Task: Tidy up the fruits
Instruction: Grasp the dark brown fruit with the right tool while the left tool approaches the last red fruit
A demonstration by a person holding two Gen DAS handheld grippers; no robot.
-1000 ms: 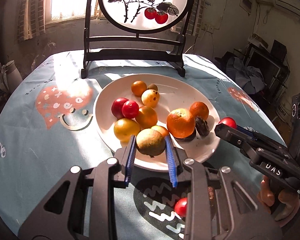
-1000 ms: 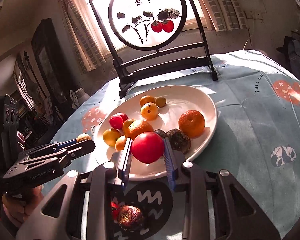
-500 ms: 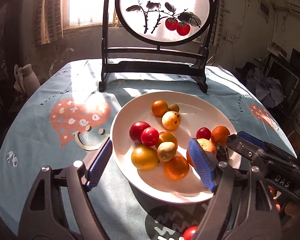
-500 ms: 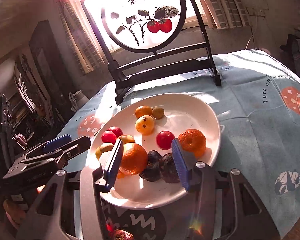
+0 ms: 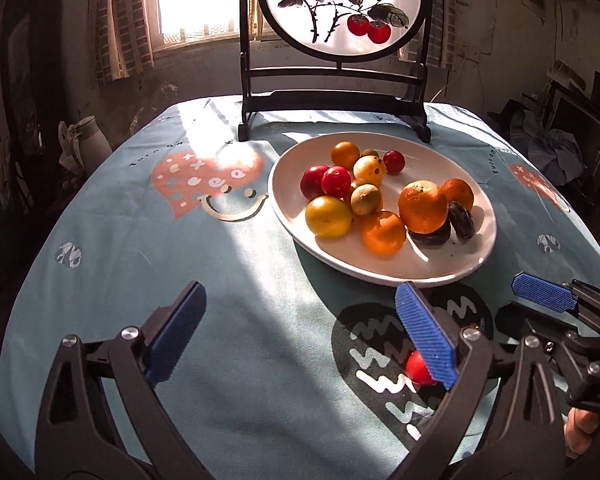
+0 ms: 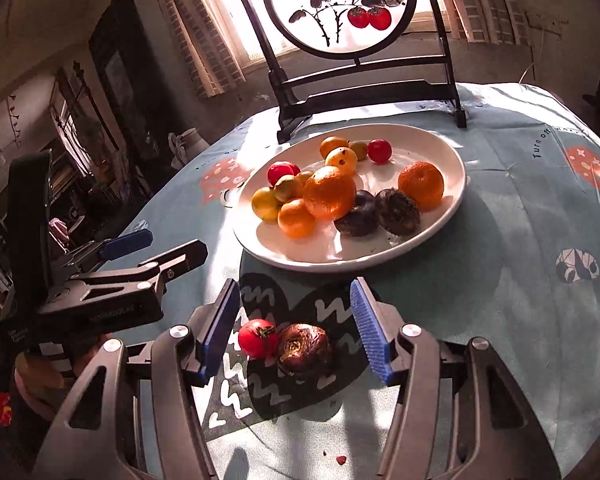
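Fruits mostly sit piled on the white plate [image 6: 458,184] already. Two are left on the tablecloth [image 6: 520,240]: a dark wrinkled fruit [image 6: 305,348] touching a small red tomato [image 6: 255,338]. The right gripper [image 6: 296,330] is spread around them, and the left gripper [image 5: 300,334] is spread and empty.

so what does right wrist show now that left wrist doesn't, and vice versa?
Only right wrist: the dark wrinkled fruit on the tablecloth beside the red tomato, both between the open fingers of the right hand-held gripper, and a small red scrap nearer the camera.

Only left wrist: the left hand-held gripper seen head-on, open and empty, and the cluttered right side of the room.

Both: the white plate of fruit, the tomato (half hidden in left wrist), the round painted screen, the blue tablecloth.
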